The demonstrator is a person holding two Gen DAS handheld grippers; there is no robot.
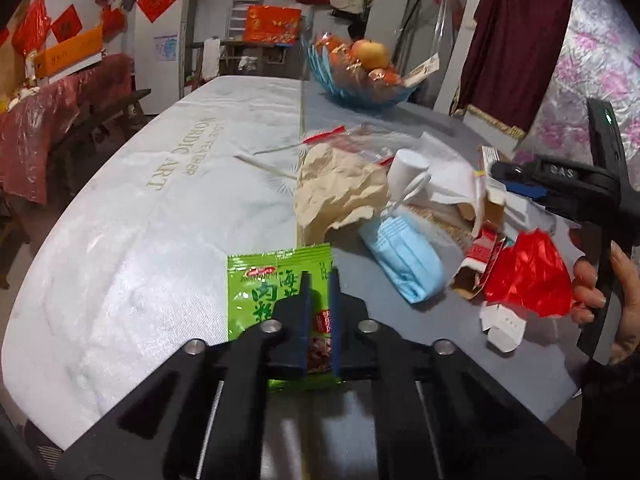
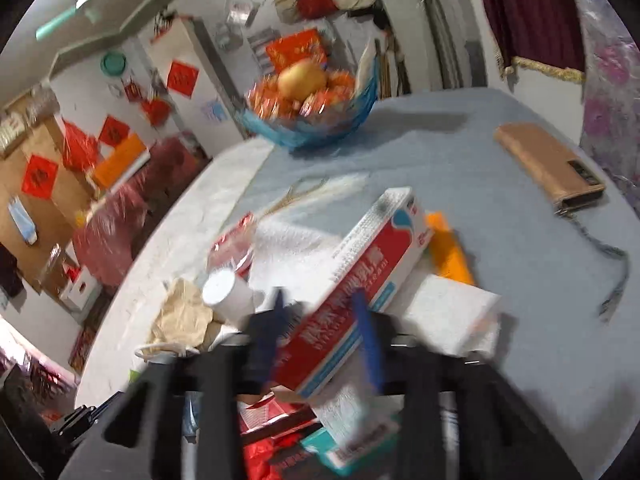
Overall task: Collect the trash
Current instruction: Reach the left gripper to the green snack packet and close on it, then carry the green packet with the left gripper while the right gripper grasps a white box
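Left wrist view: left gripper (image 1: 320, 280) pinches a green snack sachet (image 1: 276, 280) for removal; right gripper (image 2: 320, 312) clasps the red-and-white box (image 2: 360, 276) (blurred).

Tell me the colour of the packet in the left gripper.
Green packet; left wrist view shows it best.

Blue fruit bowl (image 2: 312, 120) far side; tan wallet (image 2: 552, 164), perhaps phone case.

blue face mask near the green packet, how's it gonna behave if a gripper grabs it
The blue face mask lies folded and pleated, so it will probably flop and unfold when lifted. It looks thin and light. Its white ear loop could snag on the white cup beside it.
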